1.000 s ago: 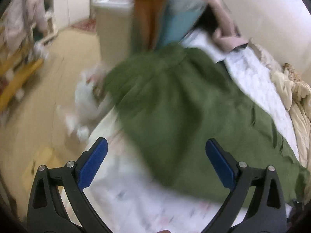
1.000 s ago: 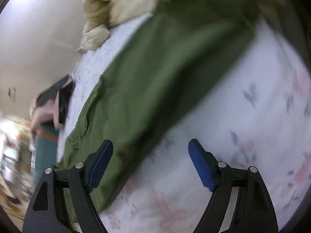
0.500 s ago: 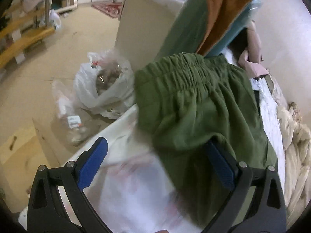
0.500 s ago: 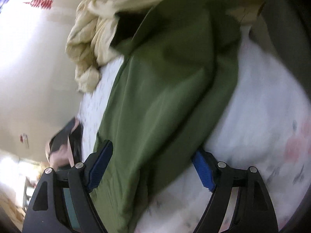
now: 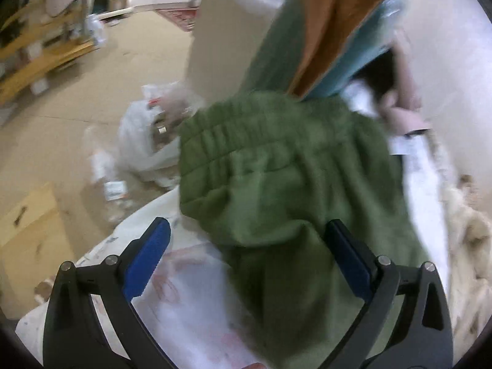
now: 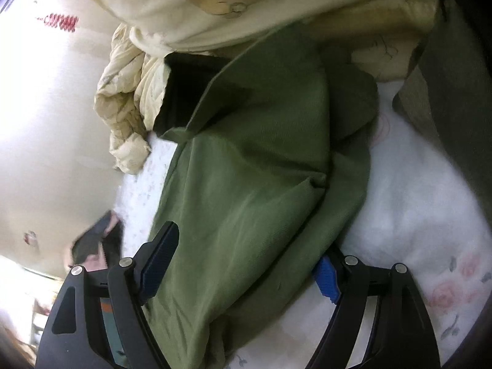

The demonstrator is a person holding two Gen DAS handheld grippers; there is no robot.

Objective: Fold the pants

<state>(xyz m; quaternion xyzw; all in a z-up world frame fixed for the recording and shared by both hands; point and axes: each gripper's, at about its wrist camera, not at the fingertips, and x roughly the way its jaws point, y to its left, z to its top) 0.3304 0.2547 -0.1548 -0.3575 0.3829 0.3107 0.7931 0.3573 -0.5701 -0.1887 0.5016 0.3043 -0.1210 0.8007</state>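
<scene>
Pants (image 5: pixel 292 184) of green fabric lie lengthwise on the floral bedsheet (image 5: pixel 190 301). Both cameras have swung since a second ago: each now faces one end of the garment, which suggests grasp positioning before a fold. Left gripper (image 5: pixel 246 261): jaws open, holding nothing, elastic waistband (image 5: pixel 233 141) at 12 o'clock. Right gripper (image 6: pixel 246 267): jaws wide, cloth between them, not pinched. Only the left view shows the plastic bag (image 5: pixel 144 141) at 10 o'clock; only the right shows the cream quilt (image 6: pixel 129 98) at 11 o'clock.
</scene>
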